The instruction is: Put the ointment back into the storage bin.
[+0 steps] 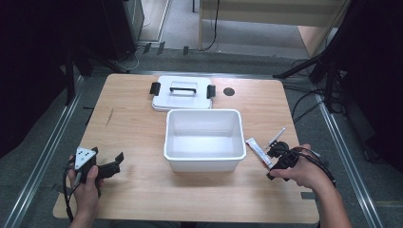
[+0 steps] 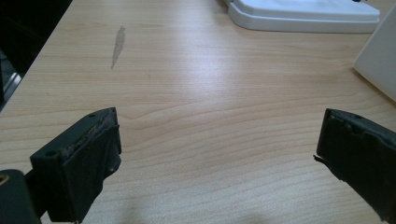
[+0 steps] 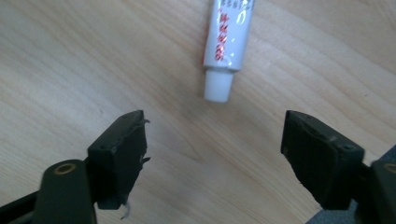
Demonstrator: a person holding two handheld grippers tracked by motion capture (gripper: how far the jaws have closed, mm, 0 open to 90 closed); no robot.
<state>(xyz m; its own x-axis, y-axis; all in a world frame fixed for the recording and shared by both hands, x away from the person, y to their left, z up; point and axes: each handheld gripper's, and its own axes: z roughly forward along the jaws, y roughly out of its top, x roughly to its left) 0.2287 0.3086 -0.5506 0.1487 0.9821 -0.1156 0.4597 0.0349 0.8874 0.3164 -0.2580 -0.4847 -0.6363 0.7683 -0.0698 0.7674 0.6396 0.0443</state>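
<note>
A white tube with red print (image 1: pixel 258 152) lies on the wooden table just right of an open white bin (image 1: pixel 237 137). In the right gripper view the tube (image 3: pixel 227 37) points its white cap (image 3: pixel 218 86) toward me. My right gripper (image 3: pixel 215 149) is open, its jaws spread wide just short of the cap and touching nothing. In the high view that right gripper (image 1: pixel 272 161) sits at the tube's near end, held by a hand. My left gripper (image 1: pixel 107 154) hovers open over bare wood at the table's front left, with nothing between the jaws of the left gripper (image 2: pixel 217 149).
The bin's white lid (image 1: pixel 182 93) with black clips lies flat behind the bin, and the lid (image 2: pixel 303 14) also appears in the left gripper view beside the bin's wall (image 2: pixel 380 60). A thin white stick (image 1: pixel 277 137) lies right of the tube. A dark round hole (image 1: pixel 229 91) marks the table's far side.
</note>
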